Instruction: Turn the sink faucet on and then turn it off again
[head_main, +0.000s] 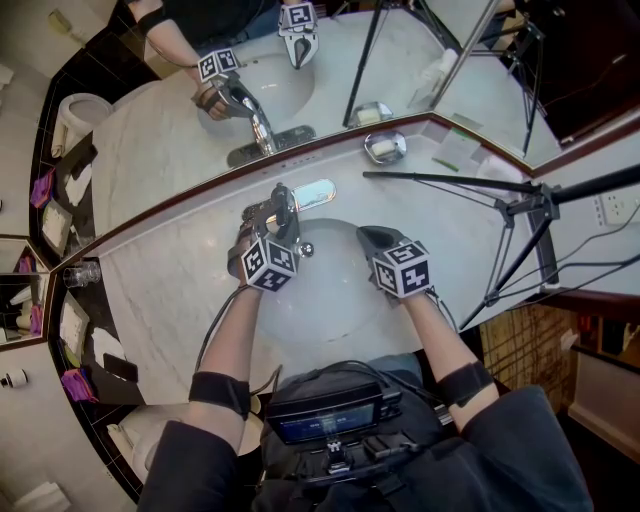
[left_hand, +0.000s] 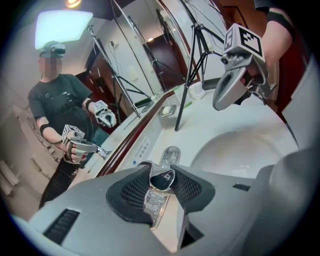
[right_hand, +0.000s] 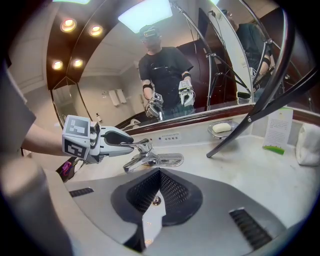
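The chrome faucet (head_main: 288, 212) stands at the back rim of the white sink basin (head_main: 330, 300). In the left gripper view the end of its lever handle (left_hand: 163, 178) sits between the two black pads, which press on both sides of it. My left gripper (head_main: 283, 205) is thus shut on the handle, which the right gripper view confirms, with the left gripper (right_hand: 131, 142) on the lever above the faucet (right_hand: 150, 160). My right gripper (head_main: 372, 238) hovers over the basin to the right of the faucet, and the jaws of the right gripper (right_hand: 159, 192) are shut with nothing in them. No running water is visible.
A wall mirror (head_main: 300, 70) runs behind the marble counter (head_main: 170, 290). A soap dish (head_main: 385, 147) sits behind and to the right of the faucet. A black tripod (head_main: 520, 205) stands on the right side with a leg across the counter. A glass (head_main: 82, 272) stands at far left.
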